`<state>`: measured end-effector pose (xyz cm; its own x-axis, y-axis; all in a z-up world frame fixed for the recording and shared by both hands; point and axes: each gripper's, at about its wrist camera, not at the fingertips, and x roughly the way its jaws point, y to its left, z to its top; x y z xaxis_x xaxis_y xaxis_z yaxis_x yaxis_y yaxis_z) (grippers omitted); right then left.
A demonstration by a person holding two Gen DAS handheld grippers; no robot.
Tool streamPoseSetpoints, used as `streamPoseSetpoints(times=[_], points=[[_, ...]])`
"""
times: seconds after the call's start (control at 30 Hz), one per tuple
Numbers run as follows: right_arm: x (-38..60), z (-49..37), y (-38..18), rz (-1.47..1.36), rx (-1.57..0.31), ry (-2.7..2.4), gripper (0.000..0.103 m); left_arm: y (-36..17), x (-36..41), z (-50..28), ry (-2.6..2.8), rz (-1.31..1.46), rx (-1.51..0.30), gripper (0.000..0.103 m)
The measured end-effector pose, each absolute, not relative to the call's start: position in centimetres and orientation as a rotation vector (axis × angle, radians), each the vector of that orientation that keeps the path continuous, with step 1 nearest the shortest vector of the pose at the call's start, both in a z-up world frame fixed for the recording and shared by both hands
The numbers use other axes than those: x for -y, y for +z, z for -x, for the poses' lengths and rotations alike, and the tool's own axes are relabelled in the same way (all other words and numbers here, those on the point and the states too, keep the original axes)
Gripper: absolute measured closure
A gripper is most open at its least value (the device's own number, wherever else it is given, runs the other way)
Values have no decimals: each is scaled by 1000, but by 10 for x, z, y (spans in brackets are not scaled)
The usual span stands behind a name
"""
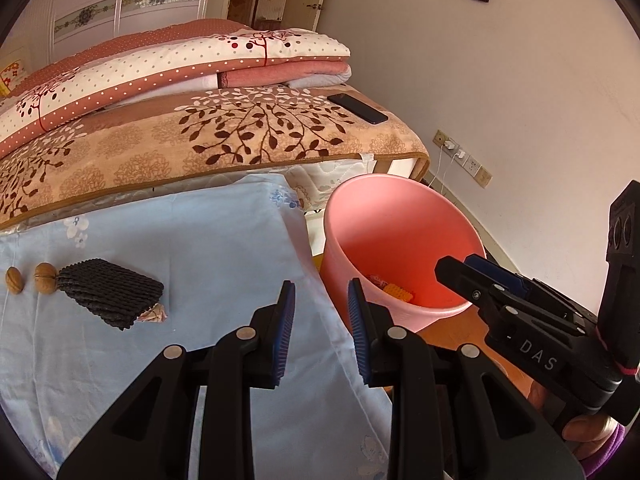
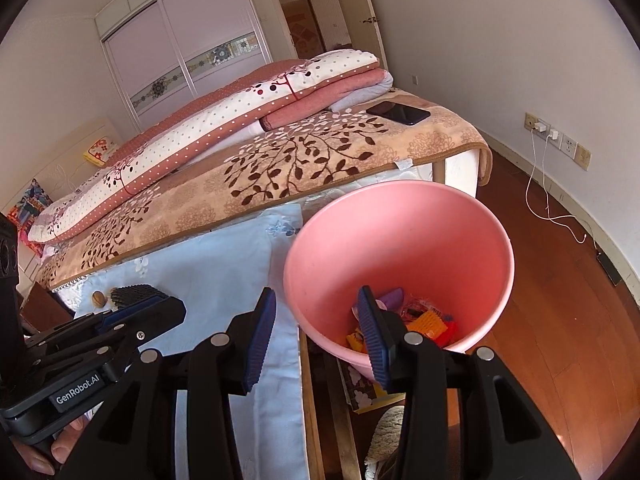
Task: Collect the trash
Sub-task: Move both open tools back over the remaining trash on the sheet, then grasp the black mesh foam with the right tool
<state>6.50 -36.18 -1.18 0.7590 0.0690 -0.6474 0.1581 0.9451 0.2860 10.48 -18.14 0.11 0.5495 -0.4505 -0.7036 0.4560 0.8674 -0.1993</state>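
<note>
A pink bin (image 2: 400, 240) stands on the floor beside the table with the light blue cloth (image 1: 180, 240). Orange, red and purple scraps (image 2: 432, 322) lie in its bottom. My right gripper (image 2: 316, 291) hangs over the bin's near rim, open, nothing between its pads. My left gripper (image 1: 321, 284) is over the cloth's right edge, open and empty. On the cloth to the left lie a black foam net (image 1: 110, 294), a crumpled wrapper (image 1: 154, 314) tucked against it, and two walnuts (image 1: 45, 276). In the left wrist view the right gripper (image 1: 460, 270) reaches over the bin (image 1: 400, 236).
A bed with a leaf-patterned blanket (image 1: 240, 136) and folded quilts (image 1: 180, 64) lies behind the table; a dark phone (image 1: 358, 108) rests on its corner. Wall sockets with a white charger cable (image 2: 544, 132) sit above the wooden floor (image 2: 560, 320). A fluffy item (image 2: 390, 428) lies under the bin.
</note>
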Motion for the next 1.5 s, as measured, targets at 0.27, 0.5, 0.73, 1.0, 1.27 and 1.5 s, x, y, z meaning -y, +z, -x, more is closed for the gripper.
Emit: streamPoseSetpoints(times=[0.27,0.5,0.73,1.0,1.27,1.5], points=[[321,-71,-4,-291,-714,19,61,6,135,-98,-455,23,-799,76],[276,-80,-2,-224,-726,110,60,8,88,-97,-361,52,-768,76],[229,-92,3,-109,-735,186,55,2,41,-100,-280,111,-760,76],[185,-111,-3,-63,-762,298,55,-8,-7,-106,-175,155,-765,76],[144,-127,-10,39,-769,395,55,-20,-43,-112,-85,195,-786,76],[120,-145,-24,113,-783,429,55,-33,-58,-113,-42,203,-814,76]])
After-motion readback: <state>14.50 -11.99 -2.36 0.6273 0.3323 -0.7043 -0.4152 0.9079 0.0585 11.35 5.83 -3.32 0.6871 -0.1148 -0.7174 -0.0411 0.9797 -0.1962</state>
